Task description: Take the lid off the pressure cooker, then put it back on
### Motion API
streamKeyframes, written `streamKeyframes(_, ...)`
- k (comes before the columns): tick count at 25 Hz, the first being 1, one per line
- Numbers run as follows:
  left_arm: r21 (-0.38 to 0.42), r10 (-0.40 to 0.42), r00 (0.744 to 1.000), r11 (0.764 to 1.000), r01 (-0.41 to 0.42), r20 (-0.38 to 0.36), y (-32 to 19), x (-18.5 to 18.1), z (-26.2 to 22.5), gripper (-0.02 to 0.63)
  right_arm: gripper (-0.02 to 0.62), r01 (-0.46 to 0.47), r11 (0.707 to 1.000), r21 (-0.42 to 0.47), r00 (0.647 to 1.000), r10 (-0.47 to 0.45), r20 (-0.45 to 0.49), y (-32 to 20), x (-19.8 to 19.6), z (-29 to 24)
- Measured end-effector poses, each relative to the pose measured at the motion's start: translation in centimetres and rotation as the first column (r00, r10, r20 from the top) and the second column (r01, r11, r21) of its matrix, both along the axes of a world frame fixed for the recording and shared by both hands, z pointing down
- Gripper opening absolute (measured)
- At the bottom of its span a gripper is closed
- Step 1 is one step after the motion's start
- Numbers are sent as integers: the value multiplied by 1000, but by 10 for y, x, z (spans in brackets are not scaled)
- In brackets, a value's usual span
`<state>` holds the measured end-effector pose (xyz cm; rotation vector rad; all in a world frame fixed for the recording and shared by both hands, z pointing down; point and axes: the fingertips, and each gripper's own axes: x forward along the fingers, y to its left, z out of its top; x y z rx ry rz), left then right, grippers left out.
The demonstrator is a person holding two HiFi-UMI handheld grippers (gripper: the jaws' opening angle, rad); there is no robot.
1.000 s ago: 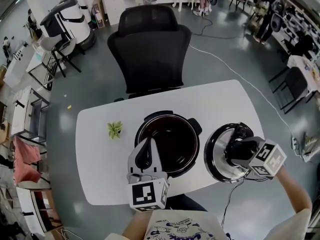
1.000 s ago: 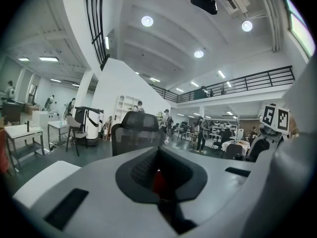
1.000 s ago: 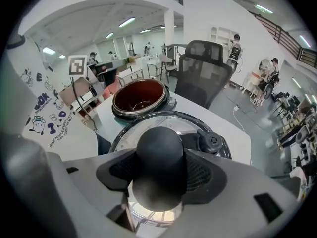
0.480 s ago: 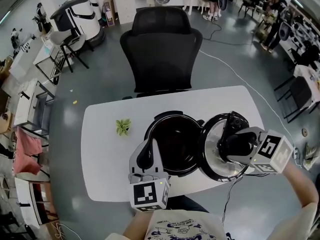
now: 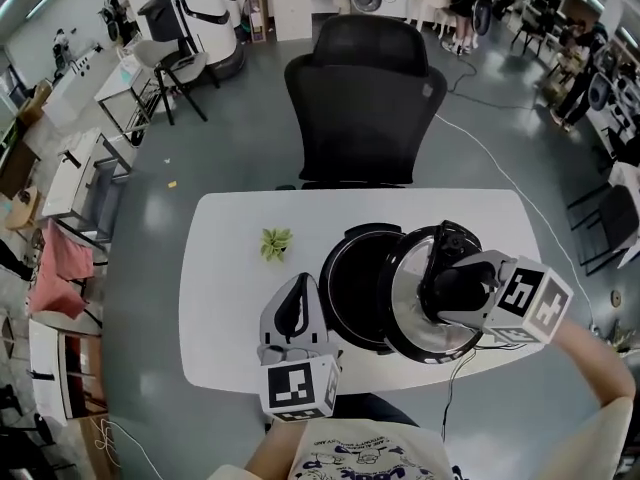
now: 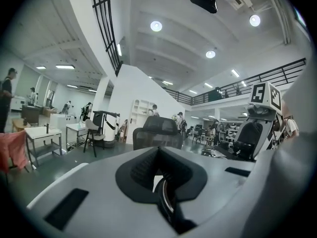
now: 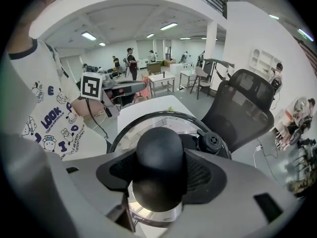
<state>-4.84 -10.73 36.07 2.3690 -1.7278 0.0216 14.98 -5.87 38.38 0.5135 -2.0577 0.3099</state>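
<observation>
Clamping the black knob (image 7: 159, 167) of the lid (image 5: 405, 310): right tool (image 5: 448, 286), lower right of frame. Lid: tilted, overlapping the right side of the open pressure cooker (image 5: 350, 280), centre of the white surface (image 5: 230, 268). Rigid, probably heavy, slick metal; the knob is the sound hold. Left tool (image 5: 292, 316): jaws together, empty.

Open-plan lab hall
Work desks (image 5: 80, 173), an office chair (image 5: 365, 98), a mezzanine railing (image 6: 292, 68) and ceiling lights (image 6: 156, 26) show around the white tabletop (image 5: 230, 298).

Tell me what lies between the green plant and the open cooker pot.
Only bare white table, seen in the head view; green plant and cooker pot stand apart.
</observation>
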Motion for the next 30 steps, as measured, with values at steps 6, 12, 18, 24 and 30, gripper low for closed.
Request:
streamKeyframes(6, -1, -56, 998, 998, 56, 2, 3, -26, 2, 12, 293, 107, 994, -11, 994, -107, -26, -7, -30, 10)
streamKeyframes(12, -10, -95, 995, 995, 95, 11, 3, -46, 5, 12, 293, 168, 985, -27, 986, -168, -20, -14, -55, 21)
streamKeyframes(18, -15, -125, 992, 992, 126, 5, 5, -57, 7, 12, 293, 186, 982, -28, 982, -187, -32, -21, -67, 31)
streamKeyframes(24, -31, -129, 992, 991, 129, 15, 3, -58, 15, 12, 293, 195, 980, -32, 980, -196, -32, -30, -76, 40)
streamKeyframes(30, -32, -127, 992, 991, 127, 5, 1, -56, 14, 12, 293, 212, 977, -36, 975, -213, -55, -35, -80, 46)
